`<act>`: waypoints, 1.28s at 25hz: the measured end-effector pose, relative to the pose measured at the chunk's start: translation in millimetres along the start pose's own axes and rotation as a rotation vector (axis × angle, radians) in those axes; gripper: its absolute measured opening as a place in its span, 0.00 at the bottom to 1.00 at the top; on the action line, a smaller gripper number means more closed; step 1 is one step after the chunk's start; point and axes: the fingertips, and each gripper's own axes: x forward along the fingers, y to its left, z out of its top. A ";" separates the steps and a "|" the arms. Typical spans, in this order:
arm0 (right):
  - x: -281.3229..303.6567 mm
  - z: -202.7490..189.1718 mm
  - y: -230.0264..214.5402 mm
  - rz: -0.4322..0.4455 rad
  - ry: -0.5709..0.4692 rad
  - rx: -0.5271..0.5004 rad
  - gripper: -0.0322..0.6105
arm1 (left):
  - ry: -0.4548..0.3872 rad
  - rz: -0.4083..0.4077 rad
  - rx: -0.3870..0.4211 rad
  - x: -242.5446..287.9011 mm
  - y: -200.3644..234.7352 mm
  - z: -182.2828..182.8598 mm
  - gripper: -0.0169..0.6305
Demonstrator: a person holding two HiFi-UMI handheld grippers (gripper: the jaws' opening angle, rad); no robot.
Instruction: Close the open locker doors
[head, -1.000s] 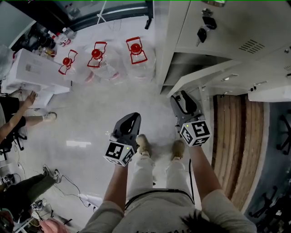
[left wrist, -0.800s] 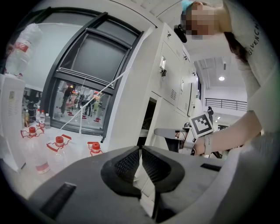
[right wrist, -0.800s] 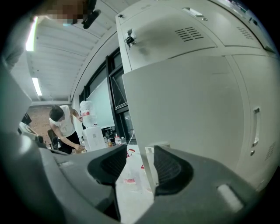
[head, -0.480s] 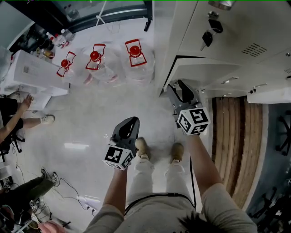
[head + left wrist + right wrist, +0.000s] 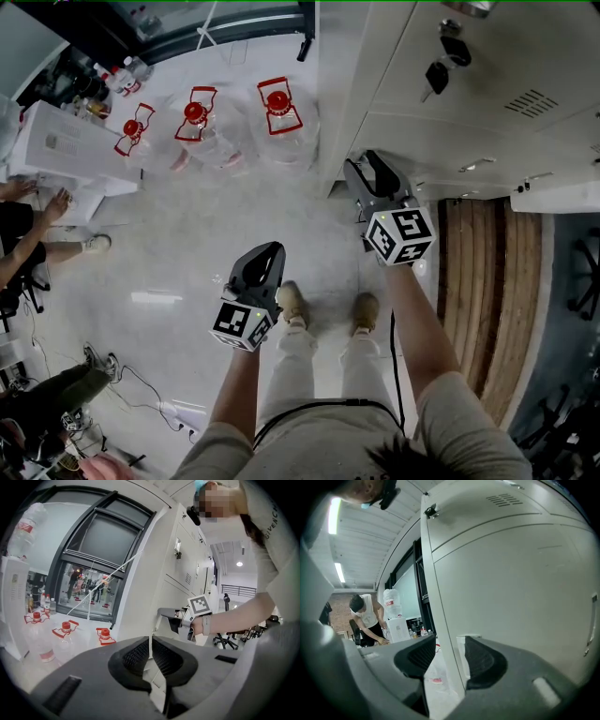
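- The left gripper (image 5: 151, 641) hangs by the person's left leg, jaws all but together with only a sliver between them, holding nothing.
- The right gripper (image 5: 447, 644) is up against the lockers (image 5: 487, 56) on the person's right. Its jaws stand well apart and hold nothing.
- The lockers' corner edge shows in line between the right jaws. I cannot tell whether a pad touches metal.
- The door (image 5: 441, 145) lies just past the right gripper, low in the bank. From above it looks almost flush with its neighbours.
- The door is probably thin painted sheet steel: light, stiff and free on its hinges.
- The paint looks smooth, so pads may slide. A flat push on the face near the free edge should serve better than a pinch.
- Keys (image 5: 437, 75) hang from a lock on the door above, clear of the gripper.
- A pale panel (image 5: 558, 195) juts out further right, maybe another open door; I cannot tell.
- Three jugs (image 5: 281, 105) with red caps stand on the floor beyond.
- Writing: the sleeve (image 5: 273, 513) reads "GIVENCH", cut off.
- The bottle (image 5: 392, 603) on the far dispenser has a red label too small to read; a person (image 5: 365, 613) bends beside it.
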 end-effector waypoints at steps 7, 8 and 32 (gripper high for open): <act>-3.4 0.4 2.9 0.042 -0.031 0.016 0.37 | 0.007 -0.011 -0.005 5.7 -4.0 -5.8 0.05; -5.8 -0.4 2.5 0.044 -0.036 0.020 0.37 | 0.009 -0.015 -0.005 7.2 -5.3 -7.0 0.05; -214.3 -193.6 -143.3 -0.277 0.183 0.149 0.39 | 0.151 -0.283 -0.021 114.0 -135.8 -120.8 0.05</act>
